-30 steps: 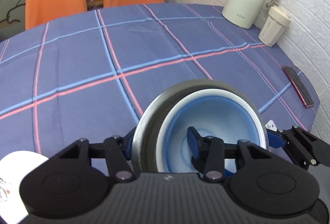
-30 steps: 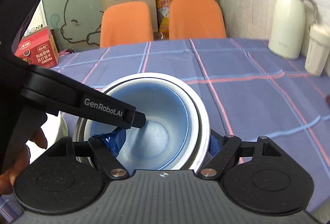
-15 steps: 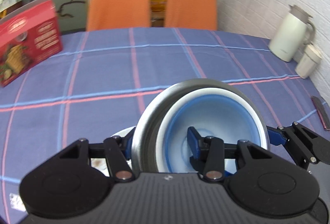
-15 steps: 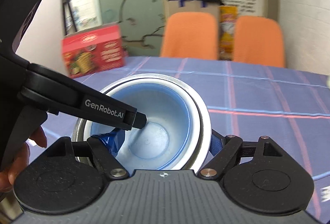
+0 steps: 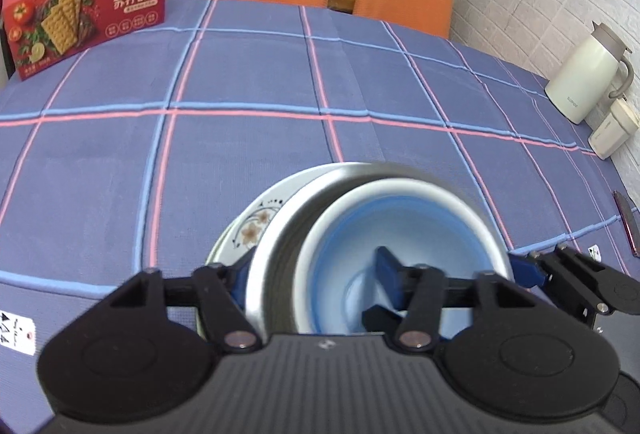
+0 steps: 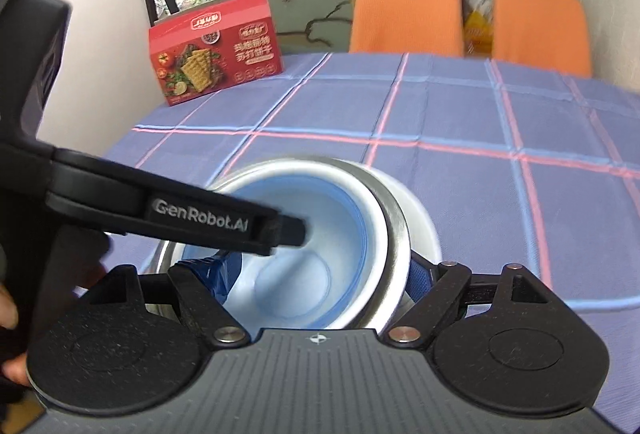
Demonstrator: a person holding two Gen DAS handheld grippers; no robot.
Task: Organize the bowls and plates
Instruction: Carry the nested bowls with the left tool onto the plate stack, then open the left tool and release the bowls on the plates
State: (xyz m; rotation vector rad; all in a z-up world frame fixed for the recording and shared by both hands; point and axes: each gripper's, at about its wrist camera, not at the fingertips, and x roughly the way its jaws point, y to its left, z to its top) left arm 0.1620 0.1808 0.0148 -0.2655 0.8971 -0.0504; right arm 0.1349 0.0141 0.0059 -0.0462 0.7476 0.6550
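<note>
Two grippers grasp one nested stack from opposite sides. The left gripper (image 5: 316,274) is clenched on the stack's left wall: one blue pad presses the outside of the steel bowl (image 5: 276,258), the other sits inside the blue bowl (image 5: 400,226). The right gripper (image 6: 320,268) is clenched on the right wall in the same manner, one pad inside the blue bowl (image 6: 320,258), one outside the steel bowl (image 6: 394,230). The blue bowl sits upright inside the steel bowl. The stack is directly above a flowered plate (image 5: 250,226), near the table's near edge; whether the stack touches the plate cannot be told. The plate (image 6: 420,218) shows as a white rim past the steel bowl in the right wrist view.

The table (image 5: 248,138) carries a checked cloth. A red box (image 5: 84,14) stands at the far left edge. A jug (image 5: 584,82) and a cup (image 5: 612,130) stand at the far right edge.
</note>
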